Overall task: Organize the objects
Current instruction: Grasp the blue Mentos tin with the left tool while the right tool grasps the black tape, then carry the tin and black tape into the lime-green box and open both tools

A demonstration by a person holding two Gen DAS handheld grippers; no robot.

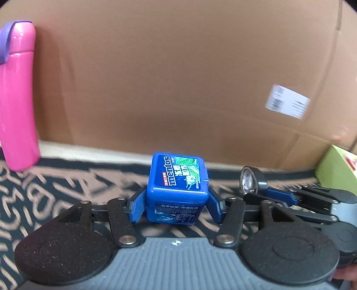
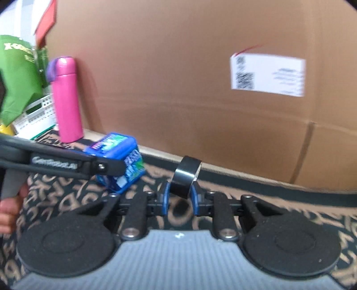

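Big cardboard box [image 1: 178, 78] straight ahead of left claw [image 1: 176, 200], wall fills background. White printed label [image 1: 287, 101] on it, up and right of claw, blurred. Dark mat [image 1: 44, 200] with tan letter pattern beneath claw, reaching box foot. Lime-green carton [image 1: 334, 169] far right, at mat edge, partly cut off. From right claw [image 2: 179, 194]: green bag [image 2: 20, 73] far left and up; white slotted basket [image 2: 38, 111] just under bag; red flap [image 2: 45, 20] above both, unclear what.

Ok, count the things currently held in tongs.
2. The blue plastic Mentos box sits clamped in the left tongs; the black roll of tape stands upright between the pads of the right tongs. Nothing else appears held.
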